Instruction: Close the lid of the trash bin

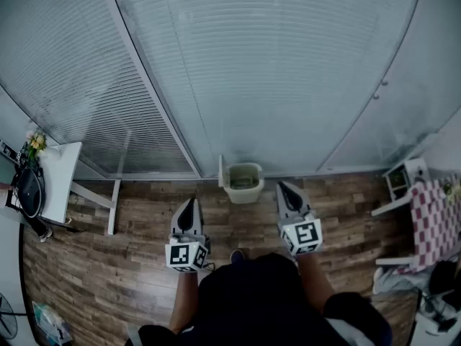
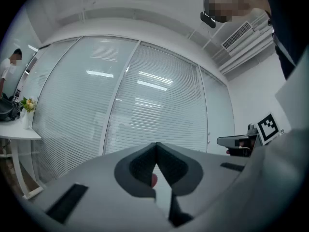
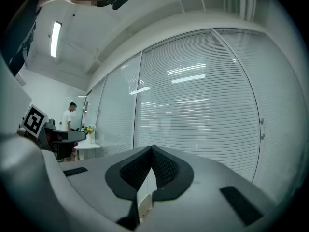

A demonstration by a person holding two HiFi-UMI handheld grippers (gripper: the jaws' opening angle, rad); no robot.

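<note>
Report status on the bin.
Left gripper shut, empty. Right gripper shut, empty. Trash bin ahead by glass wall, lid upright, open. Nothing in between.

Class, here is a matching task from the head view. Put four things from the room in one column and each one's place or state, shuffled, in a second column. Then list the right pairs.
Column one
1. trash bin
2. white table
3. checked cloth
4. left tool

Column two
A. at the far right edge
B. jaws together, nothing held
C. at the left, flowers on it
D. on the floor by the glass wall, lid up

Pairs: 1-D, 2-C, 3-A, 4-B
</note>
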